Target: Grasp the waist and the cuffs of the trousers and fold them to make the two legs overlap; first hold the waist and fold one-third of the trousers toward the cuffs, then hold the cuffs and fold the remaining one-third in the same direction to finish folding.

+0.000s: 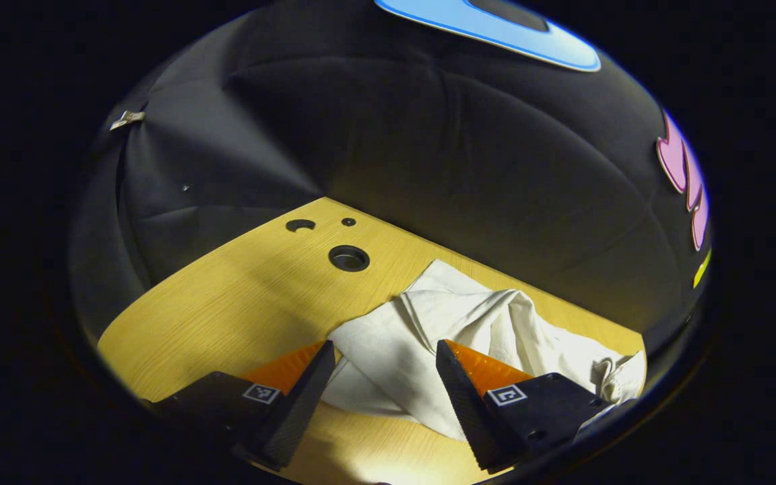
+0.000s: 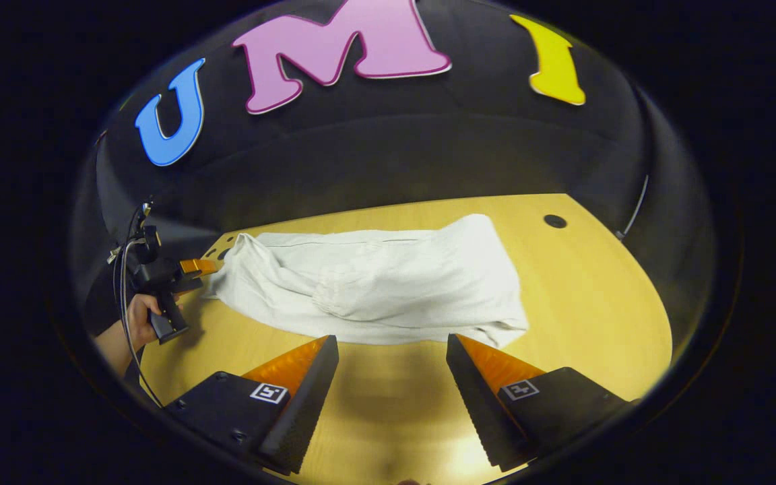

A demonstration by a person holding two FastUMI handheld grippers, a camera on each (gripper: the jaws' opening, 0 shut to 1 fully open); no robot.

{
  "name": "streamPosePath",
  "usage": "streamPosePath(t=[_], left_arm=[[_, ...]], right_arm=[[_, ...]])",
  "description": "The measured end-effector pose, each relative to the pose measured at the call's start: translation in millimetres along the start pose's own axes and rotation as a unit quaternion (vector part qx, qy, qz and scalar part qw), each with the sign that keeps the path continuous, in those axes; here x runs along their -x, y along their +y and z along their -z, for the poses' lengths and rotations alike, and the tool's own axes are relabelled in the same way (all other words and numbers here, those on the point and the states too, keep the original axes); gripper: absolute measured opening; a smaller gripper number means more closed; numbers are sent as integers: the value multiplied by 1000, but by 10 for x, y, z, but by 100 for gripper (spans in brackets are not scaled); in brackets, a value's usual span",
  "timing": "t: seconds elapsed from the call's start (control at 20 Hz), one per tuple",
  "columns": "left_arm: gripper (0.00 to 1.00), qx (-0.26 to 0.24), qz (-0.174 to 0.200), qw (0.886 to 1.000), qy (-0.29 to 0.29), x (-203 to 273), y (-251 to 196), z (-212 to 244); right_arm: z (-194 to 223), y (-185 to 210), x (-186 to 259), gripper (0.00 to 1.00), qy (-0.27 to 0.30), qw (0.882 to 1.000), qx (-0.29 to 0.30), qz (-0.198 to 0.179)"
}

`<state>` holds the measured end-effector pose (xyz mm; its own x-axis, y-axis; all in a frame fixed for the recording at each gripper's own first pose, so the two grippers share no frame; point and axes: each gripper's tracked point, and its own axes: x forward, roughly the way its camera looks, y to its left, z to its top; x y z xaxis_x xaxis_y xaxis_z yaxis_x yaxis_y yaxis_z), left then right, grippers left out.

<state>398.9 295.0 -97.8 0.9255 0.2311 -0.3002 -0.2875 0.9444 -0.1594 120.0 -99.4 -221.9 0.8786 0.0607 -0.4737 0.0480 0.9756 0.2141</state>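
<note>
From my left tongs (image 1: 382, 356) I look across the wooden worktop (image 1: 226, 303) toward the black cloth wall, and the two fingers stand wide apart with nothing pressed between them. The pale trousers (image 1: 455, 337) lie crumpled on the worktop straight ahead, one rumpled end reaching into the gap between my fingers, though neither finger is closed on the fabric as far as I can see; whether a tip brushes the cloth I cannot tell. Beyond the trousers there are three round holes (image 1: 349, 258) in the worktop, near the corner where it meets the wall. From my right tongs (image 2: 392, 349) the fingers are likewise spread wide and hold nothing; bare worktop (image 2: 597, 303) shows between them. Here the trousers (image 2: 374, 283) lie lengthwise across the middle of the worktop, bunched and creased, their near edge just beyond my fingertips and apart from them. At the far left of this view I see the other tongs (image 2: 198, 267) held in a person's hand (image 2: 140, 316), with a cable hanging from the device; its tip sits right at the left end of the trousers, touching or very nearly so. A single dark hole (image 2: 554, 221) marks the worktop to the right of the trousers.
</note>
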Motion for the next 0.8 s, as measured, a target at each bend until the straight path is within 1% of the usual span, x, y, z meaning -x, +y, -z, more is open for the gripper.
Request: streamPosePath(t=[0.05,0.1,0.15,0.25,0.35,0.45,0.55,0.7,0.75,0.8], left_arm=[[91,-25,-13,1000,2,-43,18,18],[95,-48,-28,998,6,-61,44,49],[95,-63,-37,997,12,-95,35,93],[95,-73,-47,996,26,-135,26,188],[96,-65,-56,996,39,-157,64,275],[96,-71,-57,995,43,-165,66,290],[97,-103,-56,991,59,-168,57,350],[94,-119,-40,989,74,-186,-7,384],[98,-123,-33,989,79,-194,-24,407],[87,-132,-27,987,87,-166,-60,415]], right_arm=[[27,-163,162,99,-2,1000,1,13],[75,-302,321,99,3,1000,3,23],[107,-409,484,99,8,1000,4,29],[47,-602,786,99,-8,999,11,46],[36,-753,1080,99,-19,998,13,61],[61,-839,1327,98,-26,997,0,70],[192,-945,1468,98,-17,996,5,86],[295,-914,1632,99,-11,996,3,85],[314,-901,1697,99,-10,996,0,86],[323,-904,1701,99,-9,996,-5,87]])
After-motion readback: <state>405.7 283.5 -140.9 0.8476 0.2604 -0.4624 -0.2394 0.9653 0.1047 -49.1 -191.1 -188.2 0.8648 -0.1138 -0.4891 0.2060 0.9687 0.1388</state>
